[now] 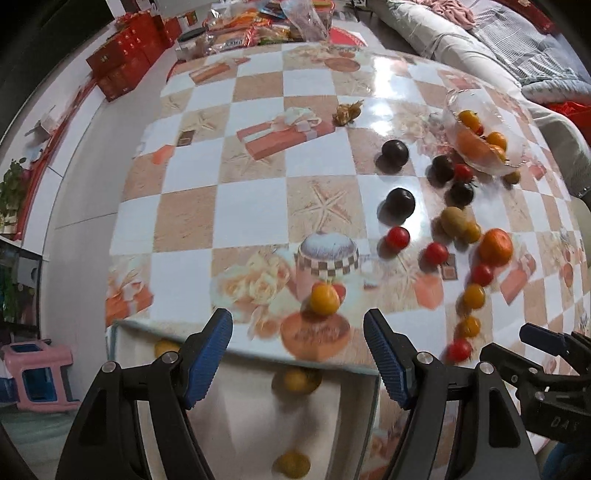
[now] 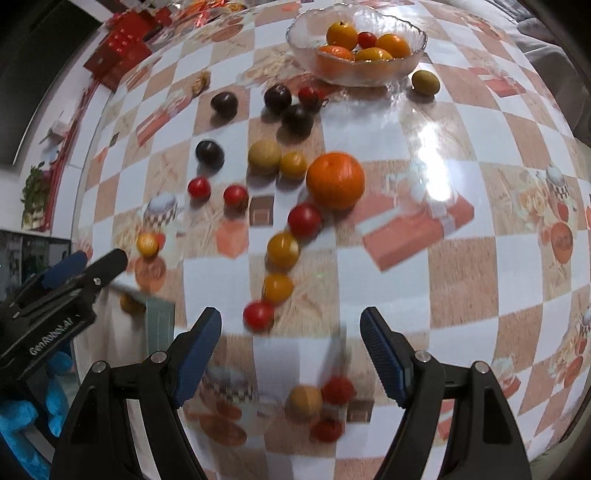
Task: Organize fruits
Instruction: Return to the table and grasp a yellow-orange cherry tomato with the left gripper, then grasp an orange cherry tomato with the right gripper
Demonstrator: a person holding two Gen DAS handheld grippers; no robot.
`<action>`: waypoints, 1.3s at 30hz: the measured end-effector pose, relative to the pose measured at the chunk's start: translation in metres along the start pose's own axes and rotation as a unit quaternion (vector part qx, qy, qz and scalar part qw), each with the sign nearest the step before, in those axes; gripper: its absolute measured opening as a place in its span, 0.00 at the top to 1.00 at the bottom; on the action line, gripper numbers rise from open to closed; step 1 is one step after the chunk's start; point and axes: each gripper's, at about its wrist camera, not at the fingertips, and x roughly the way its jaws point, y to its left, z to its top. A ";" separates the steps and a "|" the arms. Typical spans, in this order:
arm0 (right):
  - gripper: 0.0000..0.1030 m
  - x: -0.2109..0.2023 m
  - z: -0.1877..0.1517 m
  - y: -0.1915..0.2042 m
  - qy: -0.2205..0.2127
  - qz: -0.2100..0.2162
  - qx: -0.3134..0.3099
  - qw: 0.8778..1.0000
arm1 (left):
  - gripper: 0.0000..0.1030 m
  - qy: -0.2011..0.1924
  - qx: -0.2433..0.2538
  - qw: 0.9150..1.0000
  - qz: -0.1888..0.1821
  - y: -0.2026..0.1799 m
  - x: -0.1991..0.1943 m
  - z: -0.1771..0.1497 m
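Four dark plums, one big orange loose; both tools gape, holding nothing

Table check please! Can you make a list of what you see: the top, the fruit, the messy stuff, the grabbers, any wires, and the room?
Surface: checkered tablecloth, glossy, glare patches.
Job's things: glass bowl holding orange and red fruits; big orange, dark plums, red and yellow small fruits loose on the cloth.
Clutter: snack packets at the far end.
Grippers: left gripper and right gripper both open, empty, above the table.
Cables: nothing seen.
Surroundings: red boxes, sofa, pink stool.
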 end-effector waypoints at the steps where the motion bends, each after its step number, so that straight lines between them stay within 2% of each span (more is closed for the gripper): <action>1: 0.22 0.003 0.002 0.001 0.000 0.000 0.002 1.000 | 0.28 0.003 -0.002 1.000 0.000 -0.001 0.004 0.002; 9: 0.23 0.021 0.017 0.003 -0.003 -0.011 0.014 1.000 | 0.28 0.031 0.002 0.999 0.006 -0.005 0.036 0.013; 12: 0.33 0.028 0.020 0.006 -0.001 -0.012 0.014 1.000 | 0.28 0.043 0.008 0.999 0.006 -0.009 0.044 0.014; 17: 0.41 0.032 0.025 0.016 -0.009 -0.017 0.005 1.000 | 0.28 0.053 0.014 0.998 0.005 -0.014 0.053 0.017; 22: 0.55 0.037 0.037 0.028 -0.015 -0.028 -0.003 1.000 | 0.44 0.051 0.021 0.998 -0.007 -0.024 0.053 0.021; 23: 0.63 0.038 0.038 0.030 -0.017 -0.032 -0.007 0.999 | 0.47 0.051 0.023 0.998 -0.010 -0.026 0.052 0.021; 24: 0.73 0.038 0.039 0.031 -0.018 -0.033 -0.009 0.999 | 0.53 0.050 0.024 0.998 -0.014 -0.028 0.052 0.021; 25: 0.77 0.039 0.039 0.032 -0.019 -0.034 -0.011 0.999 | 0.61 0.050 0.026 0.998 -0.016 -0.030 0.051 0.021; 28: 0.77 0.039 0.039 0.030 -0.019 -0.022 -0.014 0.999 | 0.77 0.043 0.037 0.998 -0.007 -0.038 0.048 0.019; 29: 0.77 0.039 0.038 0.029 -0.018 -0.014 -0.013 1.000 | 0.79 0.040 0.039 0.998 -0.001 -0.039 0.047 0.019; 33: 0.77 0.028 0.032 0.019 -0.031 0.022 -0.008 0.999 | 0.79 0.029 0.006 0.999 -0.034 -0.032 0.038 0.021; 39: 0.77 0.009 0.029 0.012 -0.040 0.042 -0.011 0.998 | 0.79 -0.001 0.013 0.999 -0.048 -0.043 0.011 0.019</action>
